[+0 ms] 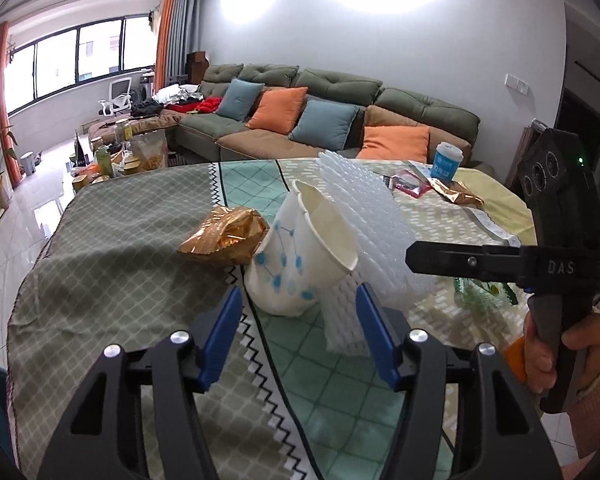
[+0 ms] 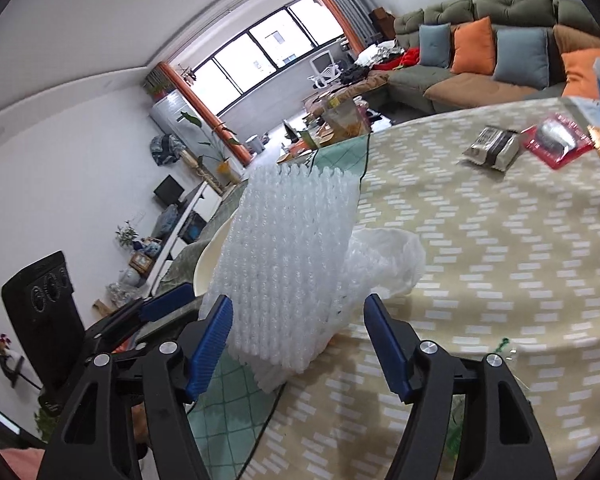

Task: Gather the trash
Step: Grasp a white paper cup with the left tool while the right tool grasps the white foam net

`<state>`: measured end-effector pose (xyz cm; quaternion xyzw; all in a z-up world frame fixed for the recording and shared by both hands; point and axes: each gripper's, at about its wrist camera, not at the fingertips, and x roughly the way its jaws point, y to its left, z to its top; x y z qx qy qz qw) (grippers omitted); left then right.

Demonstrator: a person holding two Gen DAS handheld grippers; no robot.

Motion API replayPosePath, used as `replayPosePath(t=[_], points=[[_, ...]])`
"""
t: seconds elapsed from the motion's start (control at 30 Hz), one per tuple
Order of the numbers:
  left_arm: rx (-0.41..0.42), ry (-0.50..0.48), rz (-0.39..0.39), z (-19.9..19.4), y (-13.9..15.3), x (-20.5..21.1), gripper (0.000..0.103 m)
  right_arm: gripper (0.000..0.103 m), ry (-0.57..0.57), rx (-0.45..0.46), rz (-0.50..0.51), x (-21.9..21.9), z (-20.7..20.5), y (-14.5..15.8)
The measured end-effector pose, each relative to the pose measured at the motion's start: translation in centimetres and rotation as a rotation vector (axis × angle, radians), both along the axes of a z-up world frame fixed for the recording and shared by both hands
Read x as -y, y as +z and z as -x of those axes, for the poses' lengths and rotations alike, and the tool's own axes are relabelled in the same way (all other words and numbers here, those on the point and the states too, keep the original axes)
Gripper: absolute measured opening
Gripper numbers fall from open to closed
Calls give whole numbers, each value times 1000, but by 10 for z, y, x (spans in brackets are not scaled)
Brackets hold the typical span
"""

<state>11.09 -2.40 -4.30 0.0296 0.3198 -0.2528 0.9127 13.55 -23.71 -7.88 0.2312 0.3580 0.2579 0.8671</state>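
Note:
Two nested white paper cups (image 1: 300, 256) with blue dots lie tipped on the tablecloth. Their base rests just ahead of my left gripper (image 1: 298, 308), whose blue pads stand open on either side without touching them. A crumpled gold wrapper (image 1: 224, 236) lies to the cups' left. A white ridged foam sheet (image 1: 376, 232) leans behind the cups. In the right wrist view the foam sheet (image 2: 288, 264) stands between the fingers of my right gripper (image 2: 298, 320). The right gripper is open: the left pad is close against the foam and the right pad is clear of it.
A clear plastic bag (image 2: 388, 260) lies behind the foam. Farther along the table are a lidded blue cup (image 1: 447, 162), a red packet (image 2: 556, 142), a black-and-white packet (image 2: 492, 148) and another gold wrapper (image 1: 460, 196). A person's hand (image 1: 540, 344) holds the right gripper. The table edge runs along the left.

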Motion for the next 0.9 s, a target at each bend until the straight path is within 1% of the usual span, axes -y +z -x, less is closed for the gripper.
replayPosePath(t=[0.07,0.1,0.13,0.17,0.23,0.33,0.4,0.5,0.57,0.83,0.9], points=[[-8,-14,-16,-3,-3,4,55,59,21,-18,-27,0,-3,-3],[-10,-16,-26,-5,-5,6,54,52,31,-27,-37,0,-3,-5],[-12,-19,-32,-7,-6,8,52,44,36,-29,-43,1,-3,-5],[-19,-24,-36,-9,-8,10,50,41,43,-29,-53,1,-2,-5],[-33,-32,-34,-12,-9,10,47,29,45,-20,-62,3,1,-3],[-34,-37,-22,-15,-6,10,44,20,50,-9,-81,9,6,1],[-24,-34,-19,-17,-4,10,43,19,53,6,-86,11,7,4],[-27,-27,-11,-21,-1,11,38,18,55,29,-79,13,13,11],[-33,-23,-10,-24,-1,13,30,18,53,40,-69,14,16,15],[-21,-14,27,-20,3,7,24,20,14,34,-52,23,17,17],[-21,-8,43,-18,6,4,23,24,4,27,-39,25,17,16]])
